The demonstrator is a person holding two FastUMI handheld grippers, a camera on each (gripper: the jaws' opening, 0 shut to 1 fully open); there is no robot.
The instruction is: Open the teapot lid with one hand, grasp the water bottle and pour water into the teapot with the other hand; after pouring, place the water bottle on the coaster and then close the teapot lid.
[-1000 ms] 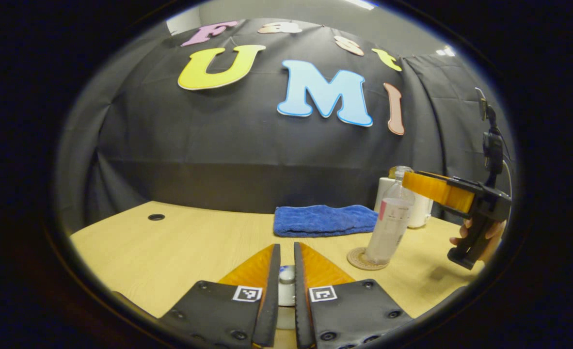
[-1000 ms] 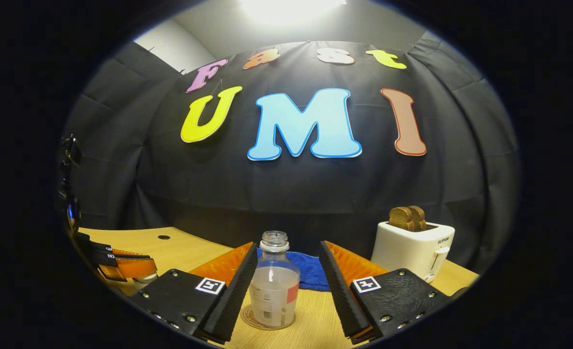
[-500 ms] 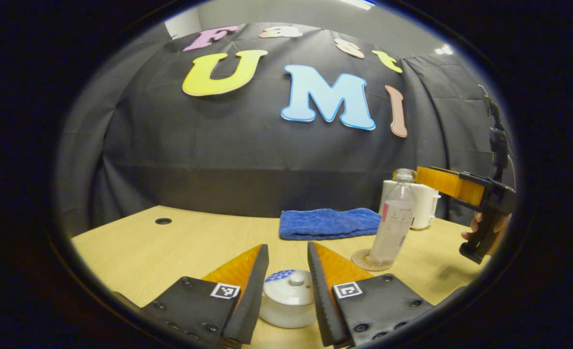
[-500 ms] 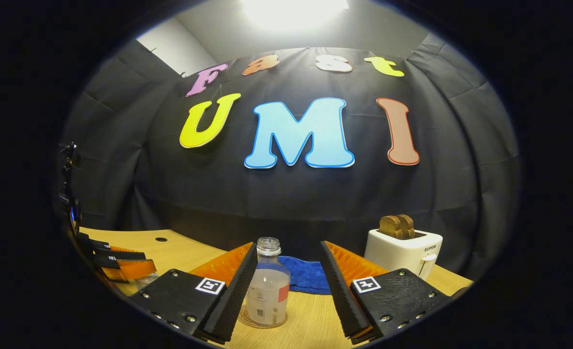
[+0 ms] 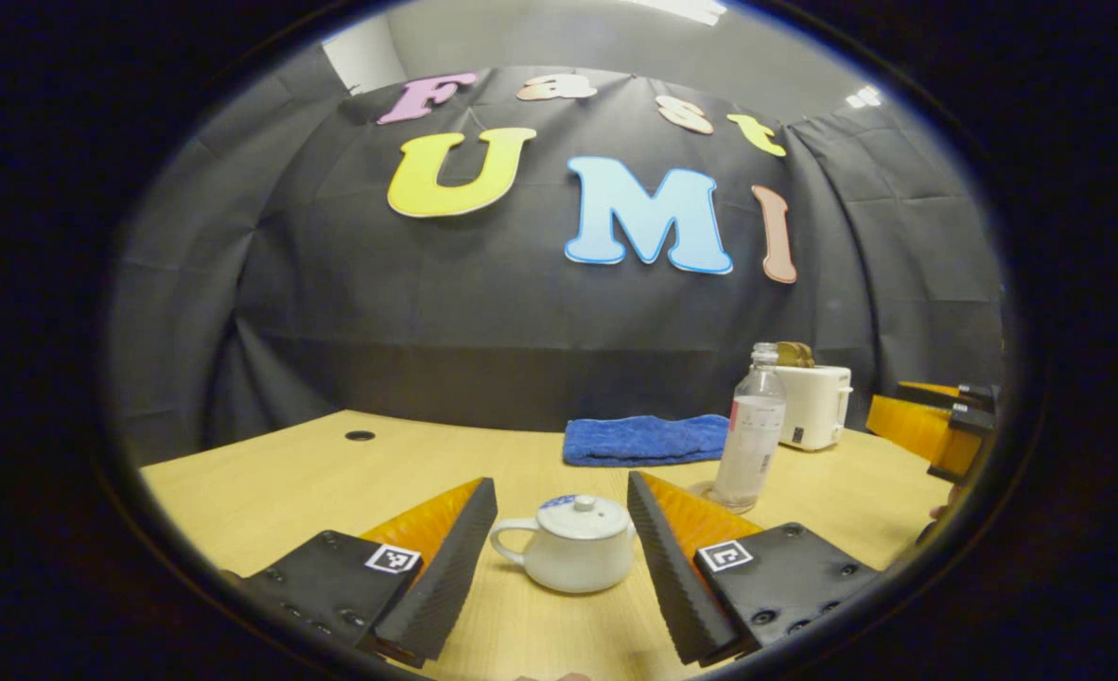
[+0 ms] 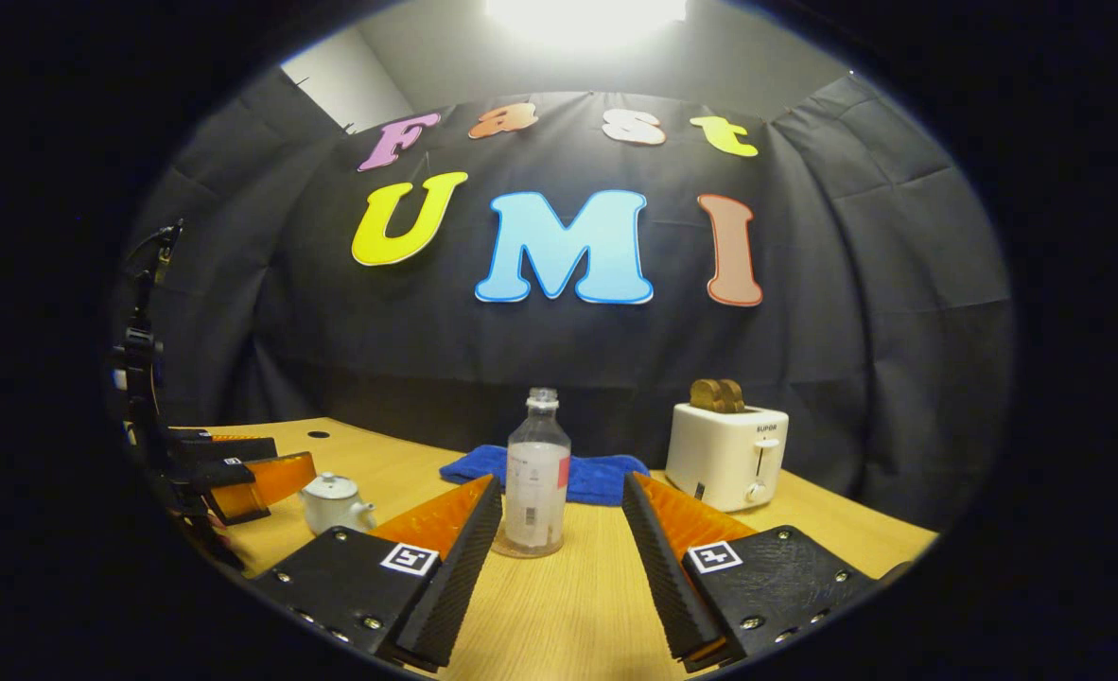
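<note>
A small white teapot (image 5: 568, 555) stands on the wooden table with its lid (image 5: 582, 516) on, handle to the left. My left gripper (image 5: 559, 515) is open, its fingers a little nearer than the pot and on either side of it, touching nothing. In the right gripper view the teapot (image 6: 334, 504) sits far left, beside the left gripper (image 6: 247, 478). A clear uncapped water bottle (image 6: 537, 485) stands upright on a round coaster (image 6: 521, 549). My right gripper (image 6: 562, 501) is open, back from the bottle. The bottle (image 5: 751, 440) and the right gripper (image 5: 928, 430) also appear in the left gripper view.
A folded blue towel (image 5: 644, 441) lies behind the bottle near the back wall. A white toaster (image 6: 727, 454) with toast in it stands at the back right. A small round hole (image 5: 359, 436) is in the tabletop (image 5: 285, 492) at the far left.
My left gripper opened off the teapot lid and drew back, bringing the whole pot into view. My right gripper also pulled back from the bottle, which stays on the coaster.
</note>
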